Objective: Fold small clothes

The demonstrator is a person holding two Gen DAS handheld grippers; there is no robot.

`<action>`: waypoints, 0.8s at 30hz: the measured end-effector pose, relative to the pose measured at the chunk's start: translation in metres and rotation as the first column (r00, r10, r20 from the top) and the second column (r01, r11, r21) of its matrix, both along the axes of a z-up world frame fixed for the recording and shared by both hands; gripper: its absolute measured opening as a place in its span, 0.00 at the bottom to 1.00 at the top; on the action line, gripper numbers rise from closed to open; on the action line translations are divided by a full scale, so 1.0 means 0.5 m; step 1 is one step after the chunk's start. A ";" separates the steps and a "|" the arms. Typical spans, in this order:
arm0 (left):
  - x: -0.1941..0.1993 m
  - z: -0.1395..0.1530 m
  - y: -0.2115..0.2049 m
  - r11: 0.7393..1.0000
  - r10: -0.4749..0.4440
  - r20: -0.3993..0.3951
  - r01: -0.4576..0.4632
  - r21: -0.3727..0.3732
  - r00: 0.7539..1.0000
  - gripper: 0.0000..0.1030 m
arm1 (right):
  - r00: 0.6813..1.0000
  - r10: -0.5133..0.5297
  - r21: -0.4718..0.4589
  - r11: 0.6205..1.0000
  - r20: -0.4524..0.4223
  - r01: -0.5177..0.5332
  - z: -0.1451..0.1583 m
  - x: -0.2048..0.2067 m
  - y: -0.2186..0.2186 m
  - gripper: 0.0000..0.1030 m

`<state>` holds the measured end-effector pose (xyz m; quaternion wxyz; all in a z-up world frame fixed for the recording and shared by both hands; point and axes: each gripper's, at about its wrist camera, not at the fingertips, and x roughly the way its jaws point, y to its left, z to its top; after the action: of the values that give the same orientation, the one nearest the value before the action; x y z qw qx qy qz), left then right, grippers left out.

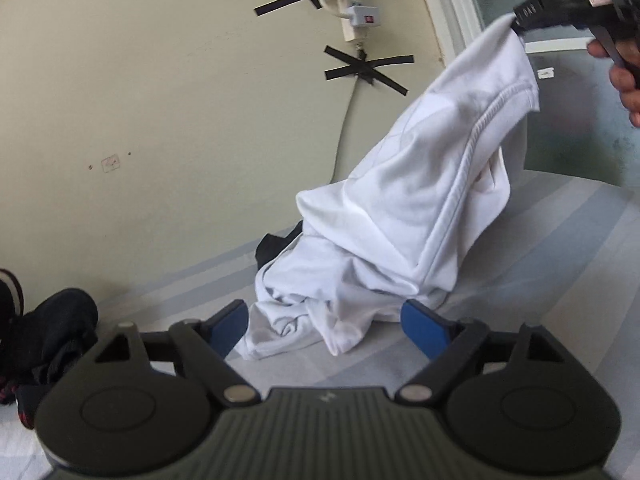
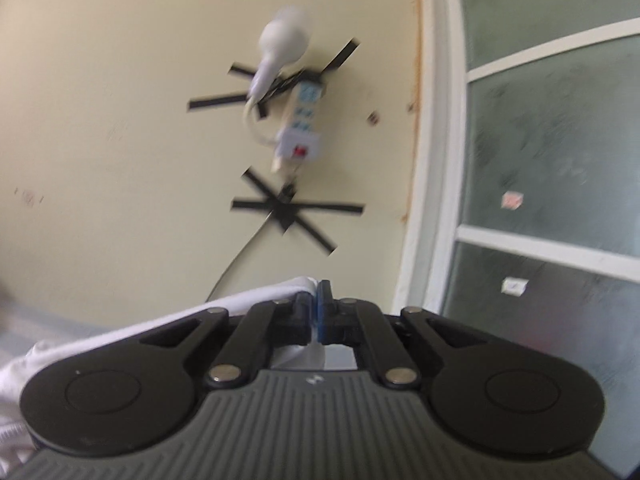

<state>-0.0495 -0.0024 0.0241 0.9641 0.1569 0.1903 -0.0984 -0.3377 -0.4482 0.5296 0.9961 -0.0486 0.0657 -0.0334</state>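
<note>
A: Where were we in the fold?

B: At the very start, we judged. Our right gripper (image 1: 516, 24) was clamped on one edge of the white garment (image 1: 400, 216) and held it up, so the cloth hung in a slope down to the striped sheet (image 1: 560, 280), where its lower part lay crumpled.

A: And the left gripper (image 1: 324, 328)?

B: Its jaws stood wide, just short of the crumpled hem, with nothing between the blue pads (image 1: 424, 332). From the right wrist we saw the pads (image 2: 320, 316) pressed together on a thin fold of cloth.

A: So the next move?

B: We reckoned the left had to find a second edge or corner in that heap and close on it, so we could spread the piece flat. The black clothes (image 1: 60, 328) nearby waited.
</note>
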 end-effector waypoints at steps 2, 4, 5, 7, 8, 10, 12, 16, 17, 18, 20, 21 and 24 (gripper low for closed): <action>-0.002 0.001 -0.019 0.999 -0.035 0.015 0.035 0.017 0.999 0.85 | 0.999 -0.022 0.005 1.000 0.038 0.022 0.016 -0.019 -0.009 0.05; -0.002 0.004 -0.041 0.997 -0.061 0.038 0.060 0.041 0.997 0.85 | 0.998 -0.028 0.009 1.000 0.058 0.027 0.040 -0.016 -0.020 0.05; 0.000 0.006 -0.051 0.996 -0.073 0.052 0.070 0.056 0.996 0.85 | 0.997 -0.031 0.010 0.999 0.069 0.031 0.048 -0.018 -0.024 0.05; 0.004 0.009 -0.073 0.992 -0.096 0.079 0.089 0.087 0.992 0.85 | 0.995 -0.036 0.012 0.999 0.096 0.035 0.063 -0.028 -0.028 0.05; 0.007 0.010 -0.085 0.990 -0.110 0.094 0.100 0.104 0.989 0.85 | 0.994 -0.036 0.009 0.999 0.108 0.035 0.070 -0.034 -0.030 0.05; 0.011 0.009 -0.110 0.980 -0.147 0.125 0.127 0.150 0.981 0.85 | 0.992 -0.030 -0.005 1.000 0.127 0.030 0.084 -0.045 -0.030 0.05; 0.014 0.001 -0.139 0.963 -0.194 0.156 0.157 0.221 0.969 0.86 | 0.989 -0.026 -0.019 0.999 0.146 0.030 0.096 -0.054 -0.029 0.05; 0.011 -0.028 -0.179 0.921 -0.263 0.192 0.187 0.341 0.945 0.86 | 0.984 -0.024 -0.045 0.998 0.178 0.032 0.123 -0.065 -0.026 0.05; 0.012 -0.028 -0.183 0.918 -0.268 0.198 0.187 0.349 0.943 0.85 | 0.983 -0.024 -0.045 0.998 0.183 0.033 0.129 -0.069 -0.024 0.05; 0.011 -0.025 -0.185 0.920 -0.270 0.201 0.191 0.343 0.942 0.85 | 0.983 -0.023 -0.044 0.999 0.184 0.031 0.132 -0.071 -0.024 0.05; 0.000 -0.012 -0.178 0.930 -0.275 0.216 0.203 0.306 0.937 0.85 | 0.982 -0.019 -0.055 0.998 0.187 0.030 0.136 -0.074 -0.020 0.05; -0.004 -0.005 -0.175 0.934 -0.274 0.224 0.204 0.292 0.935 0.85 | 0.982 -0.020 -0.066 0.997 0.190 0.033 0.136 -0.076 -0.016 0.05; 0.002 0.009 -0.165 0.943 -0.267 0.216 0.207 0.261 0.939 0.80 | 0.977 -0.030 -0.091 0.995 0.210 0.050 0.137 -0.082 -0.011 0.05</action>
<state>-0.0487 -0.0850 0.0288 0.9359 0.3025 0.0579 -0.1710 -0.3787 -0.4536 0.5982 0.9932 -0.0911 -0.0396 -0.0614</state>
